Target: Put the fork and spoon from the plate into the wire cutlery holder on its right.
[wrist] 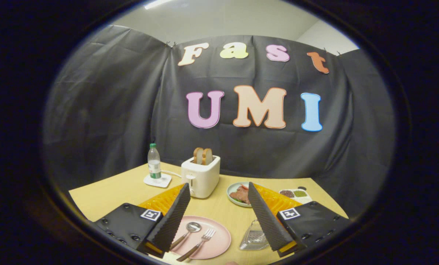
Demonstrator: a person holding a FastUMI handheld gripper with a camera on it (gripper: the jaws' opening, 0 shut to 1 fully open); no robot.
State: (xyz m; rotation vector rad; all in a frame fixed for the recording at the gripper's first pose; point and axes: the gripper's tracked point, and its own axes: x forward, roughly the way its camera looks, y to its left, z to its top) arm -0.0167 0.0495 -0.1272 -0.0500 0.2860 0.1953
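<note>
Spread wide and holding nothing, the gripper (pixel 218 217) hovers over the pink plate (pixel 219 244), where spoon (pixel 191 229) and fork (pixel 202 239) lie side by side; the wire holder (pixel 254 237) sits just right. Best to drop onto one handle and pinch it squarely. Farther off on the wooden table (pixel 112 191) stand a toaster (pixel 201 175) and a bottle (pixel 153 162).

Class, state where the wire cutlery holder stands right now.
In the gripper view, the wire cutlery holder stands on the table just right of the pink plate, beside the open gripper's right finger.
</note>
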